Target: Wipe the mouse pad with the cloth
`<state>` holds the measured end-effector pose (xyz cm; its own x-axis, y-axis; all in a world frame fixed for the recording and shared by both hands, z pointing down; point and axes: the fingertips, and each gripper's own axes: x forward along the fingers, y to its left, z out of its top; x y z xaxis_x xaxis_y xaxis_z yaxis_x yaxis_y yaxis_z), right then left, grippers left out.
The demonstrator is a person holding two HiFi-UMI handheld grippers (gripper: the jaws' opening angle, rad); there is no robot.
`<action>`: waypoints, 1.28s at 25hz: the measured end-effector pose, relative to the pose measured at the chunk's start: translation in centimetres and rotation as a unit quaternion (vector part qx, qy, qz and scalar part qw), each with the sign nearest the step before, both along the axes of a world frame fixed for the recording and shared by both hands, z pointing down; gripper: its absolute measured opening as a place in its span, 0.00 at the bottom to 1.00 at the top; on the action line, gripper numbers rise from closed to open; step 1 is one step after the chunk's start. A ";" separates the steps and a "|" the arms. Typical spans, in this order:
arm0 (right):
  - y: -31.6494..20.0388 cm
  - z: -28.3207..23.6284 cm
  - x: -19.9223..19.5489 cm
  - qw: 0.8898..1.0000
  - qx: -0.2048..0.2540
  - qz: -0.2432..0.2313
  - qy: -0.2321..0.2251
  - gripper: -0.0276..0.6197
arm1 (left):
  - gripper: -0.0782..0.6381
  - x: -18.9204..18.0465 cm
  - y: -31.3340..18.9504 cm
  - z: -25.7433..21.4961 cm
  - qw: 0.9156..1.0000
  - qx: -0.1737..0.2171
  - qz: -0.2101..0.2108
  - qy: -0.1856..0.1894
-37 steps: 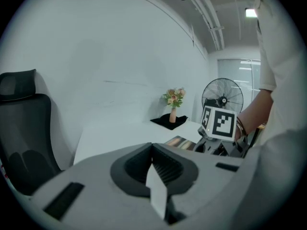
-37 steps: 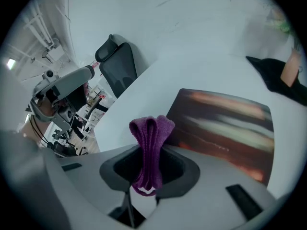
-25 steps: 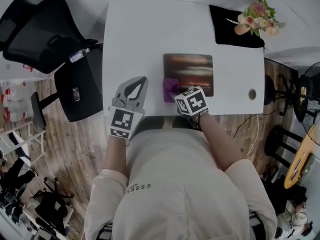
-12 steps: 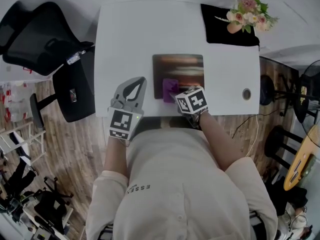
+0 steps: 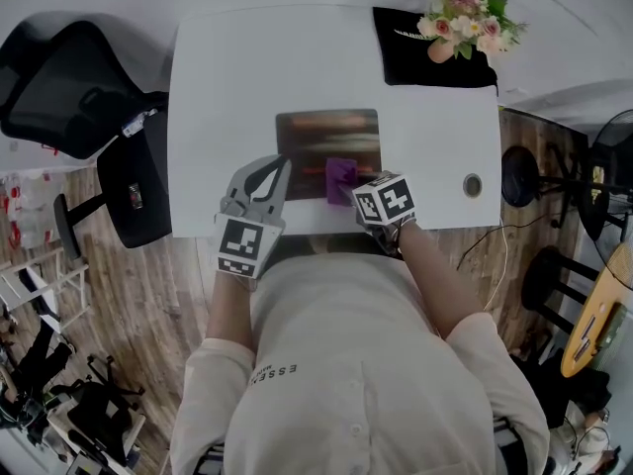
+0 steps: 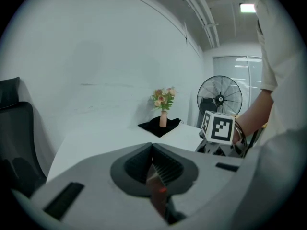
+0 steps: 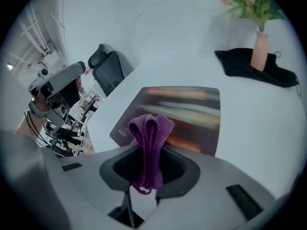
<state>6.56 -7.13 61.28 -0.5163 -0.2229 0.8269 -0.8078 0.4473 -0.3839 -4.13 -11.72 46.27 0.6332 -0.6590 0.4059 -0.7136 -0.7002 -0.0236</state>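
While the right gripper [image 7: 146, 174] pinches the folded cloth [image 7: 149, 145], the mouse pad [image 7: 184, 111] lies straight ahead of its jaws, long side crosswise. The cloth seems to touch the pad's near part. The left gripper [image 6: 154, 169], closed on nothing, sits just left of the pad.

This is an office workroom: a white rectangular tabletop [image 5: 227, 77] has a round metal cable grommet [image 5: 473, 184] set in it at four o'clock, and a black mesh swivel chair [image 5: 59, 87] stands at its ten o'clock on grey-brown wood-plank flooring [image 5: 129, 285]. The left gripper view adds a black pedestal fan [image 6: 219, 98], exposed ceiling pipes [image 6: 207, 25] and a lit ceiling light panel [image 6: 247, 7] at one o'clock.
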 end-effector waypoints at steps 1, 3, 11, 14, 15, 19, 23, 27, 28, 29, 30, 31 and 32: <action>0.0 0.0 0.6 1.000 0.000 0.002 -0.001 0.20 | 0.11 0.5 0.0 0.0 1.000 0.000 0.001 0.000; 0.1 0.2 1.8 1.000 -0.003 0.008 -0.002 0.20 | 0.11 1.4 0.1 0.2 1.000 -0.001 0.002 -0.001; 0.6 0.3 6.7 0.999 -0.005 0.031 0.008 0.20 | 0.11 4.4 0.4 0.2 1.000 0.001 0.001 0.003; 0.8 0.4 8.2 0.999 -0.003 0.035 0.009 0.20 | 0.11 5.5 0.6 0.1 1.000 0.002 0.000 0.004; 0.8 0.4 8.7 0.999 -0.003 0.036 0.009 0.20 | 0.11 5.9 0.6 0.2 1.000 0.002 0.000 0.005; 0.8 0.4 10.1 0.999 -0.001 0.036 0.011 0.20 | 0.11 7.0 1.0 0.3 1.000 0.000 -0.004 0.004; 1.1 0.5 11.6 0.999 -0.001 0.041 0.019 0.20 | 0.11 7.6 1.5 0.3 1.000 0.002 -0.008 0.004; 1.5 0.0 12.6 0.999 0.001 0.044 0.019 0.20 | 0.11 7.5 1.6 -0.3 1.000 0.010 -0.024 0.010; 1.5 -0.3 12.6 0.999 0.006 0.042 0.019 0.20 | 0.11 7.3 1.6 -0.5 0.999 0.010 -0.028 0.015; 1.4 -0.8 12.6 0.999 0.015 0.040 0.018 0.20 | 0.11 7.1 1.6 -0.7 0.999 0.010 -0.031 0.019; 1.1 -1.5 12.4 0.999 0.026 0.039 0.014 0.20 | 0.11 7.0 1.5 -0.9 0.999 0.010 -0.032 0.022; 0.7 -2.3 12.2 0.998 0.039 0.039 0.007 0.20 | 0.11 6.8 1.4 -1.3 0.999 0.013 -0.032 0.022; 0.2 -3.2 11.8 0.998 0.055 0.039 0.000 0.20 | 0.11 6.7 1.3 -1.7 0.999 0.018 -0.032 0.021</action>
